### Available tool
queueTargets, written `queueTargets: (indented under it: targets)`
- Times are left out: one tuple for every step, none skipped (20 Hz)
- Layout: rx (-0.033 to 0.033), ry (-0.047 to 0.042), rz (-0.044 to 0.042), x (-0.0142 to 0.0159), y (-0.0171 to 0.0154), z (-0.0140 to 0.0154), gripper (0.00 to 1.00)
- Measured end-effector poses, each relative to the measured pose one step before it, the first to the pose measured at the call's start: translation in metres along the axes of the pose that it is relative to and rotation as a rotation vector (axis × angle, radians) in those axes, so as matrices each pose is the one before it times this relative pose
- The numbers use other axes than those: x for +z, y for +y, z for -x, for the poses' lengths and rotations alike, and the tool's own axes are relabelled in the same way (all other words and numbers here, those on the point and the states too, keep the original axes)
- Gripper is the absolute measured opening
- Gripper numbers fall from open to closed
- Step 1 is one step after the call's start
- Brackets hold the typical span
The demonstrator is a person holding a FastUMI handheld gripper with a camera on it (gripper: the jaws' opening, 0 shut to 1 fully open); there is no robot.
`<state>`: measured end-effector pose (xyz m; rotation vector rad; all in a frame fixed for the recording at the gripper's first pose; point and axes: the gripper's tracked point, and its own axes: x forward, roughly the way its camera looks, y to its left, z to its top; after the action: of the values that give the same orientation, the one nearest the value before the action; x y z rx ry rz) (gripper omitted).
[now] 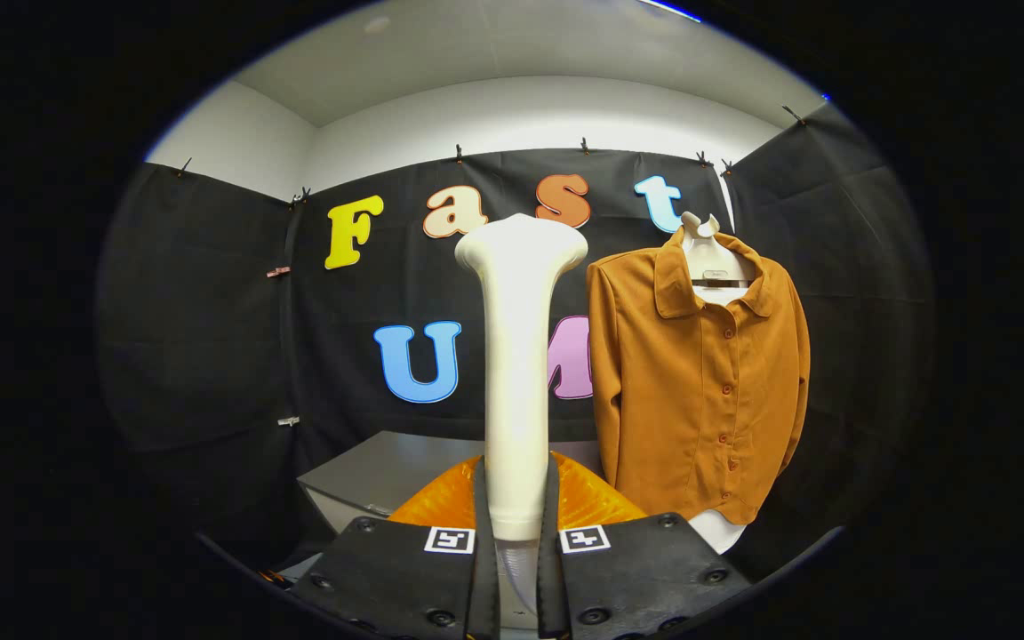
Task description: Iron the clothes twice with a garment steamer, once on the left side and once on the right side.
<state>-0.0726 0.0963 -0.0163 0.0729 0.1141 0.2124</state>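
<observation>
steamer (517, 373) in gripper (516, 524) (upright)

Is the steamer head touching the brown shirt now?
No. The steamer, clamped upright in the tool, stands apart from the shirt, which hangs beyond it.

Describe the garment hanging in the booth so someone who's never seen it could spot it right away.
Start at the black cloth wall, then look beyond the gripper, whose fingers are shut on an upright white garment steamer. Beside the steamer's head hangs a rust-orange, long-sleeved button-front shirt on a white mannequin torso. It is the only clothing here.
</observation>
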Motion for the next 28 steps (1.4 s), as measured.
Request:
queueTargets:
  targets:
    - [-0.00025, 0.00032, -0.00094, 0.00026, 0.00039, -0.00036, 0.2]
    - [0.00002, -0.00007, -0.00065, -0.0003, 0.00035, -0.00009, 0.2]
    - [-0.00133, -0.00039, -0.00134, 0.00055, 0.00029, 0.00026, 0.2]
    - [-0.00073, -0.00106, -0.00064, -0.00001, -0.00024, 0.0008, 0.2]
    - [-0.00064, 0.00026, -0.00049, 0.00013, -0.00037, 0.00019, 0.2]
    - [0.0008, -0.00195, -0.00087, -0.0005, -0.00015, -0.00025, 0.2]
    - [0.00083, 0.00113, -0.00283, 0.00004, 0.00059, 0.00037, 0.2]
    - [0.00018, -0.00116, -0.00048, 0.0003, -0.00031, 0.00027, 0.2]
    - [-0.00066, 0.00125, 0.00113, -0.00055, -0.00016, 0.00008, 0.2]
    - [-0.00018, -0.00121, 0.00014, 0.00077, 0.0, 0.00072, 0.2]
    - [0.00007, 0.00029, -0.00023, -0.00078, 0.00008, 0.00039, 0.2]
    - [-0.00001, 0.00099, 0.0004, 0.0003, 0.00032, -0.00014, 0.2]
    - [0.00091, -0.0005, 0.00085, 0.00057, 0.00053, 0.00003, 0.2]
    - [0.00087, -0.00043, 0.00202, 0.00027, 0.00029, -0.00017, 0.2]
    - [0.00018, -0.00066, 0.00419, 0.00061, 0.00039, 0.00059, 0.2]
    - [-0.00025, -0.00107, 0.00321, -0.00011, 0.00036, -0.00091, 0.2]
    - [-0.00016, -0.00025, 0.00314, -0.00005, 0.00033, 0.00131, 0.2]
    - [0.00016, -0.00034, 0.00117, 0.00029, 0.00088, 0.00016, 0.2]
    - [0.00002, 0.00039, 0.00157, -0.00035, 0.00004, 0.0001, 0.2]
    - [-0.00011, 0.00102, 0.00272, -0.00015, 0.00037, 0.00009, 0.2]
    - [-0.00031, -0.00047, 0.00211, 0.00043, 0.00048, -0.00065, 0.2]
    - [0.00064, 0.00149, 0.00193, -0.00085, 0.00078, -0.00009, 0.2]
    - [-0.00054, -0.00052, 0.00032, -0.00016, 0.00006, 0.00115, 0.2]
    - [-0.00134, 0.00007, 0.0043, -0.00015, 0.00023, 0.00014, 0.2]
    - [-0.00118, -0.00083, 0.00328, 0.0008, 0.00013, -0.00003, 0.2]
    - [0.0004, -0.00128, 0.00217, -0.00004, 0.00066, 0.00046, 0.2]
    - [0.00098, -0.00036, 0.0004, -0.00015, 0.00086, 0.00022, 0.2]
    - [-0.00056, -0.00116, 0.00063, 0.00041, 0.00024, 0.00012, 0.2]
